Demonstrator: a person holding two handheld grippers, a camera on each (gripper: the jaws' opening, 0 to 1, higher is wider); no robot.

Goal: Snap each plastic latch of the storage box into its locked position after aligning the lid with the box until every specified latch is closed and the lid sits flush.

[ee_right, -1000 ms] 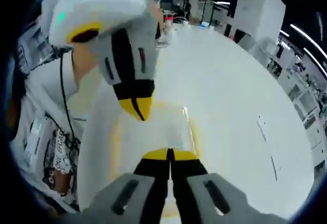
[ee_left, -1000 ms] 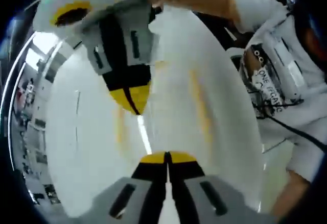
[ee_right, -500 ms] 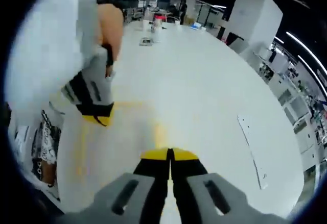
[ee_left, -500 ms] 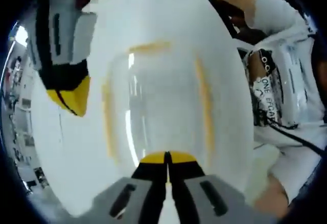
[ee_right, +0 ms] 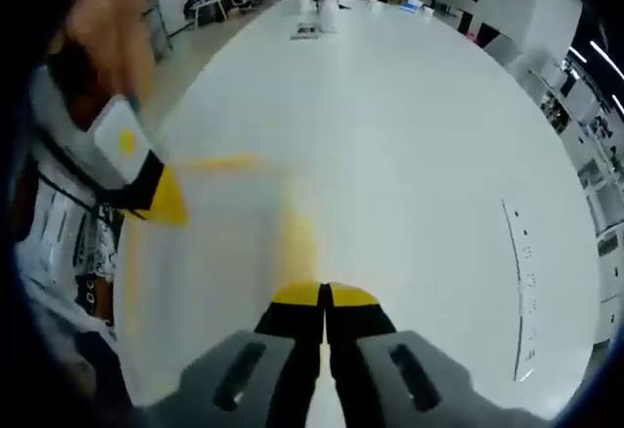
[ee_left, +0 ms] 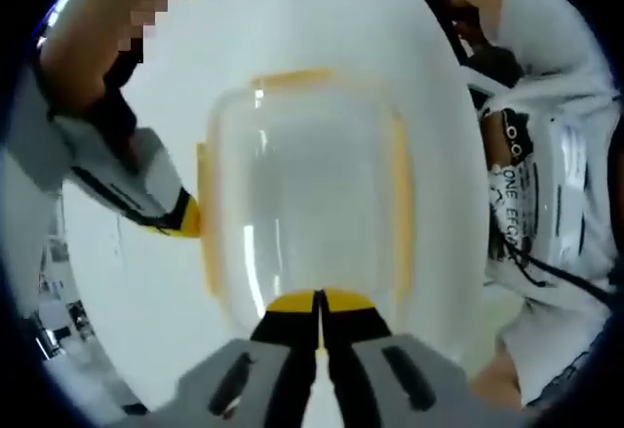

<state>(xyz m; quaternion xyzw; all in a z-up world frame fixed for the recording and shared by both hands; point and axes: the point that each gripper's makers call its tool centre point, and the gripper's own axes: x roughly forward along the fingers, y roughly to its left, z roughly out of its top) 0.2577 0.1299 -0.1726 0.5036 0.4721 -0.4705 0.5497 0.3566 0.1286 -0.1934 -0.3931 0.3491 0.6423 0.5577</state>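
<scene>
Storage box (ee_left: 302, 204), clear with yellow latches along its edges, sits on the white worktop (ee_left: 166, 282) just beyond the left tongs (ee_left: 318, 299), whose jaws are clenched on nothing. The right tongs (ee_left: 185, 218) touch the box's far-side yellow latch (ee_left: 203, 243). In the right gripper view, those tongs (ee_right: 325, 293) are clenched empty above the blurred box (ee_right: 224, 252); a person's printed shirt (ee_left: 531, 204) lies beyond.

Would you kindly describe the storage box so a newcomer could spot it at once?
On the long white table, just beyond the left gripper, sits the clear plastic storage box. Its rounded transparent lid framed by yellow latches sets it apart from the bare tabletop.
</scene>
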